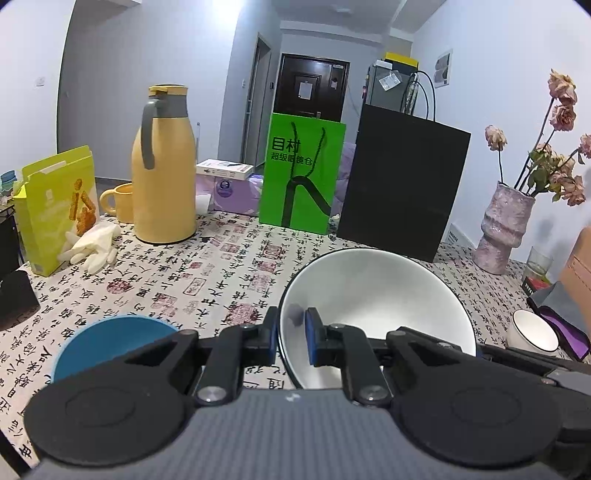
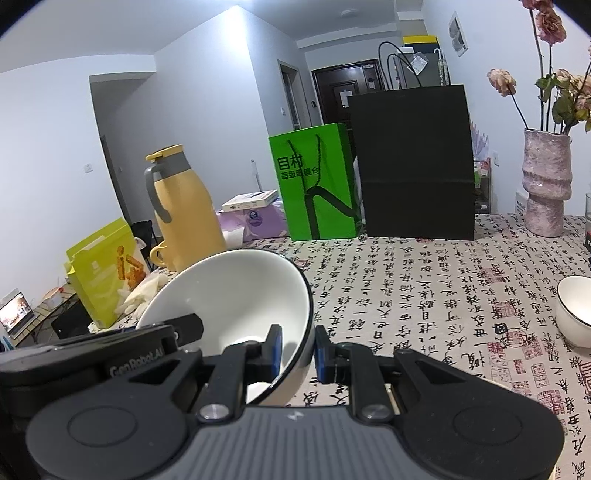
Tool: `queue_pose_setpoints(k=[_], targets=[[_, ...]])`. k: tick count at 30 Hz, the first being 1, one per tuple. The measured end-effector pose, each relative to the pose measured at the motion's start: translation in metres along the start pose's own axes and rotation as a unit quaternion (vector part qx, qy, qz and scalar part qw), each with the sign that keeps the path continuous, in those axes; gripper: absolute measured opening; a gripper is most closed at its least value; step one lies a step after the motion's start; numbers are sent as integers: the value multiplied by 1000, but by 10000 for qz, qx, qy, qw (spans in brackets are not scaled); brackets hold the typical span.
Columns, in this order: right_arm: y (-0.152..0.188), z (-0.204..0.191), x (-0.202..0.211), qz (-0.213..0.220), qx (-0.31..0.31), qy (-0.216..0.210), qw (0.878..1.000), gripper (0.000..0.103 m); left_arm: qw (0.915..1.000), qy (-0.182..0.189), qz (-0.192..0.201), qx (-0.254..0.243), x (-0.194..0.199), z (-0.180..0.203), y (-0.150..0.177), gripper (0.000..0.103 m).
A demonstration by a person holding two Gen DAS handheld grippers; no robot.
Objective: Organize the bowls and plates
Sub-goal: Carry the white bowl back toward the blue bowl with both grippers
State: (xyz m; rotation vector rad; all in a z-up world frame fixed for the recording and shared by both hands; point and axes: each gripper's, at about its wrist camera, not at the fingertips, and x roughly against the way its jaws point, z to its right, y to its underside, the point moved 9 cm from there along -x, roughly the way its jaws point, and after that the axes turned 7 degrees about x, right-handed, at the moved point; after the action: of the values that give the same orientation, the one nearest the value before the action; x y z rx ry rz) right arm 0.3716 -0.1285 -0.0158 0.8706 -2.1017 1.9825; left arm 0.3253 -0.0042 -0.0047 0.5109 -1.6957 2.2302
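Glazed white bowl point(image 1: 376, 314) is riding tilted, both tongs point(image 1: 290, 338) point(image 2: 297, 352) pinching opposite rims; uneven pull is risking a slip onto the desk point(image 2: 424, 288).

Pale blue-grey walls point(image 1: 118, 74), white ceiling point(image 2: 280, 26) with a bright patch of light, dark door point(image 1: 312, 88) at the far end of a hallway, grey cabinet point(image 1: 388, 88) to its right, desk point(image 2: 424, 280) under a calligraphy-print cloth.
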Motion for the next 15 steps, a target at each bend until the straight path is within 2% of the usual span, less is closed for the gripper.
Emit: queue_pose_setpoints(k=[15], targets=[[-1, -33, -5, -26, 168, -85, 9998, 17, 9998, -47, 90, 183, 10, -30, -6, 14]])
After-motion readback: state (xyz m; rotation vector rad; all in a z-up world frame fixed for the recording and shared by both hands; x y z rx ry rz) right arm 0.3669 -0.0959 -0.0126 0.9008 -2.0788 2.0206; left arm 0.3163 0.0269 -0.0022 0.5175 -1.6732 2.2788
